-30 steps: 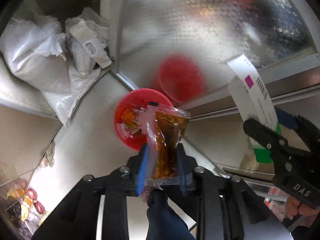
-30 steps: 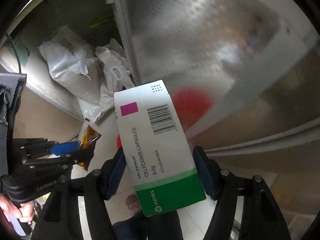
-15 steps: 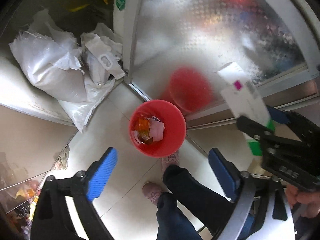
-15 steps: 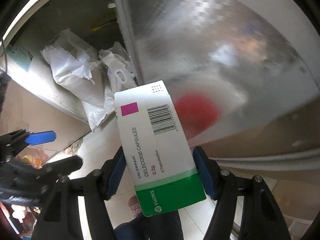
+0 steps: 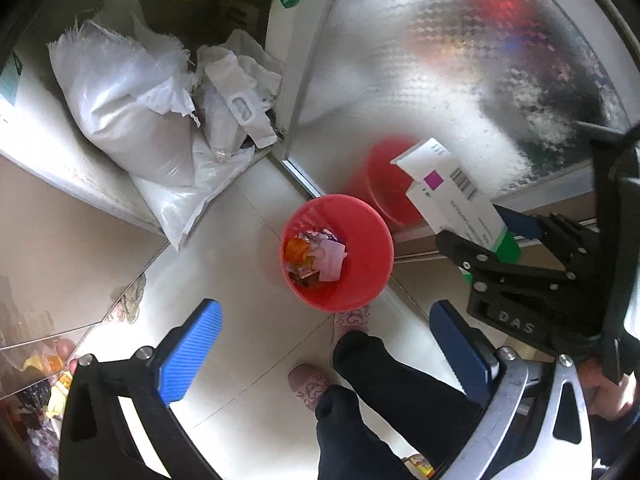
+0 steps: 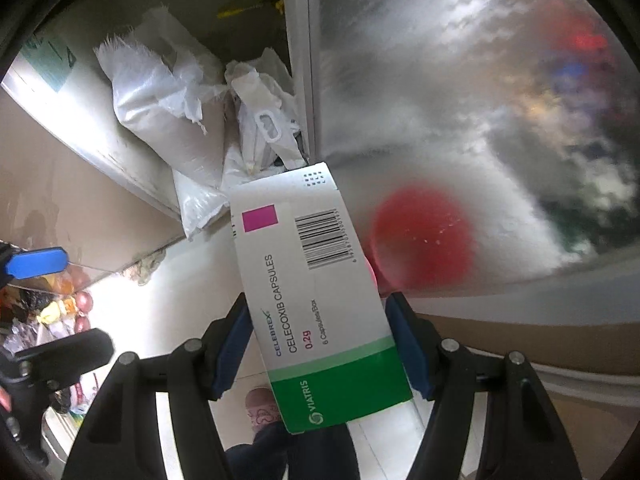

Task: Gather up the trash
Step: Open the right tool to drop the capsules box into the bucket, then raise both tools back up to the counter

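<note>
A red bin (image 5: 362, 258) stands on the pale tiled floor below me, with wrappers (image 5: 316, 254) lying in it, an orange sauce packet among them. My left gripper (image 5: 328, 344) hangs above the floor just short of the bin, its blue pads wide open and nothing between them. My right gripper (image 6: 318, 344) is shut on a white and green medicine box (image 6: 312, 280), which hides the bin in the right wrist view. From the left wrist view the same box (image 5: 456, 196) and the right gripper (image 5: 490, 226) hover right of the bin, above its rim.
White sacks (image 5: 132, 116) and crumpled bags are piled in the corner by a door frame (image 5: 296, 60). A frosted glass door (image 5: 460, 60) mirrors the bin in red. The person's legs and slippered feet (image 5: 308, 380) stand just beside the bin. Cluttered items (image 6: 60, 308) lie at left.
The left gripper opened wide and let the sauce packet drop into the red bin, then drew back and up. The right gripper carried the medicine box closer to the bin.
</note>
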`<state>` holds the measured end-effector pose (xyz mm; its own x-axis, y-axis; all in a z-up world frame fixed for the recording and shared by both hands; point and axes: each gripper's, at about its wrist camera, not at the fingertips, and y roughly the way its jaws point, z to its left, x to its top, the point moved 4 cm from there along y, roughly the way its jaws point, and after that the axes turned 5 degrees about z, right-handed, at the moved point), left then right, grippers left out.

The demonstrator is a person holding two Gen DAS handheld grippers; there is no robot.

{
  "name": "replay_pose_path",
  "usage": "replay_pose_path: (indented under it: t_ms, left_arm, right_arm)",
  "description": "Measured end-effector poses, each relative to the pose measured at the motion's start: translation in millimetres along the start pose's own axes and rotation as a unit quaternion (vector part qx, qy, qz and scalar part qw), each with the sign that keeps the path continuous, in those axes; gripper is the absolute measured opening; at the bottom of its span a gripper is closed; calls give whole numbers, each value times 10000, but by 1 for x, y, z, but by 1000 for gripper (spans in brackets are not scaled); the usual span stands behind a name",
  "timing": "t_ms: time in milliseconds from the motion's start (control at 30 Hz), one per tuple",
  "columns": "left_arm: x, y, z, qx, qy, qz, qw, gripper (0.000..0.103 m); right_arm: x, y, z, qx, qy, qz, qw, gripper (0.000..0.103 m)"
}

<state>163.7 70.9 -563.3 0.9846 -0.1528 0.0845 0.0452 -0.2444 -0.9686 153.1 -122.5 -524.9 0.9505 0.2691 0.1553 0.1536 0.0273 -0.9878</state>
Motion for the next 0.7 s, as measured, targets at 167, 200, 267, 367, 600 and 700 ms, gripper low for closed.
replay_pose_path:
  t_ms: [167,200,267,367,600,700]
  left_arm:
    - [-2,8,5,87,-12,17,10000,103]
    - [-3,8,7,108,-26,22,9999,103]
    - [-4,7,9,108,-70,22,9999,103]
    - [-6,1,10,138,-118,-9,9998,103]
    - [-11,-48,1,195,-108,-266,9994,103]
    - [-16,-87,-5,240,-80,-425,9988,103]
  right_arm:
    - [1,12,-1,-203,-22,15,9998,94]
    - [0,12,-2,-242,0,2,9997,97]
    - [-1,13,-2,-253,2,40,9997,100]
    - [-4,9,-2,-186,6,102,9998,100]
    - [-9,-35,4,-24,76,24,10000,101]
    - [-10,-74,10,80,65,-126,9999,101]
